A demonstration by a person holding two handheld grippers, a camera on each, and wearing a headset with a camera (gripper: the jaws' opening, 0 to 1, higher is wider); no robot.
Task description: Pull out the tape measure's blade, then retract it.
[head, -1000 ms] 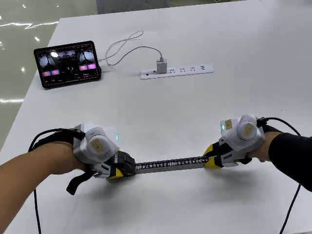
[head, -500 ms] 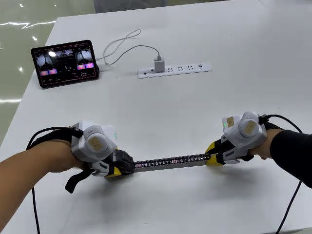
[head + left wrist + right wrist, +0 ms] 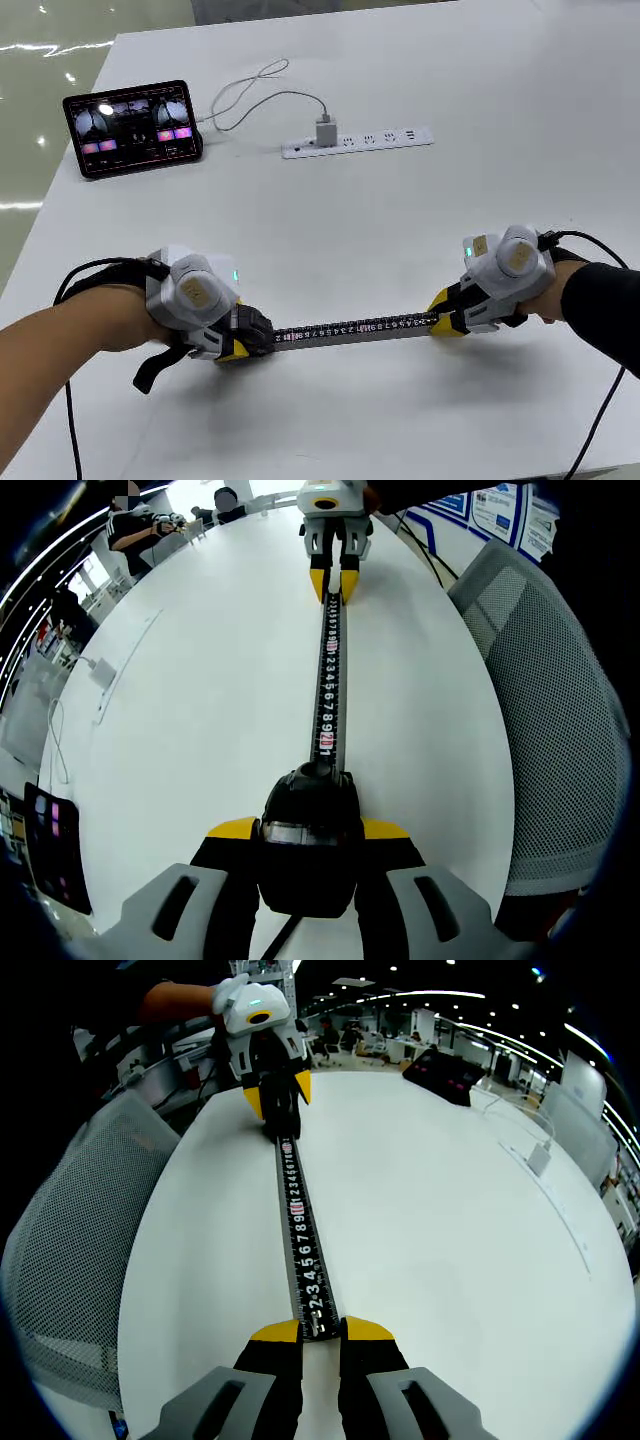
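Glowing at the far left of the white table (image 3: 500,90) lies a tablet (image 3: 133,128), and nearer the person the left gripper (image 3: 240,341) has its yellow-tipped jaws closed firmly on the sides of the black tape measure case (image 3: 254,331). From the case the blade (image 3: 355,328) runs straight to the right, drawn out over the table top with its numbers facing up, well in front of a white power strip (image 3: 358,143). At the right, the right gripper (image 3: 445,319) has its jaws closed almost together, pinching the blade's end.
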